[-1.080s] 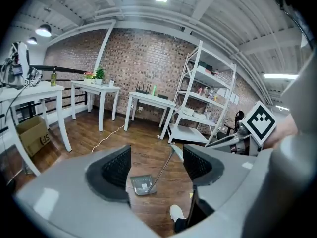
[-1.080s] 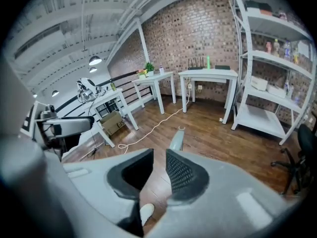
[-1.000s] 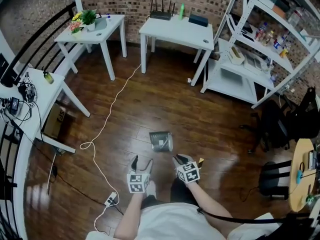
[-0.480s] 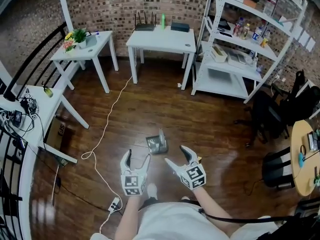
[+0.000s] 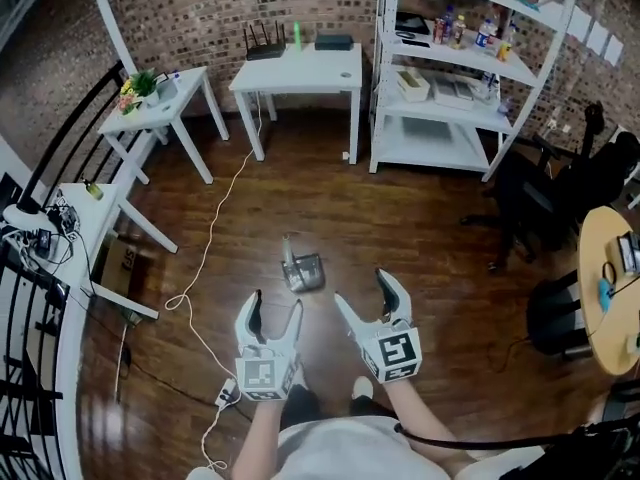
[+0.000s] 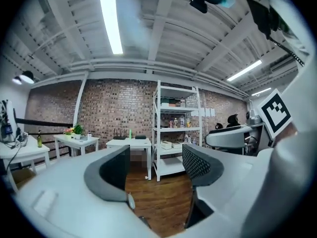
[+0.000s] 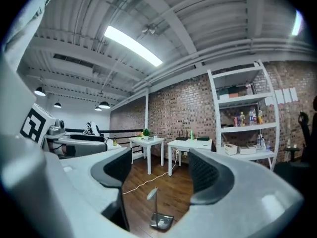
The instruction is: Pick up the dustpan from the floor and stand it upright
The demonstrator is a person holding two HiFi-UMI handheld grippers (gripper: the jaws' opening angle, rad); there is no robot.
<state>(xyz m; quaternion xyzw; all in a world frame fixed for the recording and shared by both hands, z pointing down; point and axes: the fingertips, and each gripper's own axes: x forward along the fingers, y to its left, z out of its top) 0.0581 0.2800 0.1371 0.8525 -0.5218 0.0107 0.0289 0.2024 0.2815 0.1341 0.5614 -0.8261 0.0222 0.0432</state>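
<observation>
Now: grey dustpan point(image 5: 303, 271) upright on floor point(image 5: 400, 238), handle point(image 5: 288, 249) up; left tongs point(image 5: 275, 310), right tongs point(image 5: 367, 296) apart, empty.

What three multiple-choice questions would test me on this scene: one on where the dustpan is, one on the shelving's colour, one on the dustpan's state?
1. Where is the dustpan?
A. on a white table
B. on the floor
C. on a chair

2. What colour is the shelving unit?
A. white
B. red
C. green

3. How is the dustpan placed?
A. lying flat
B. leaning on a table leg
C. standing upright on its own

Answers:
1 B: it rests on the wooden boards, clear of the furniture.
2 A: its posts and boards are white.
3 C: its handle points up and nothing holds it.
</observation>
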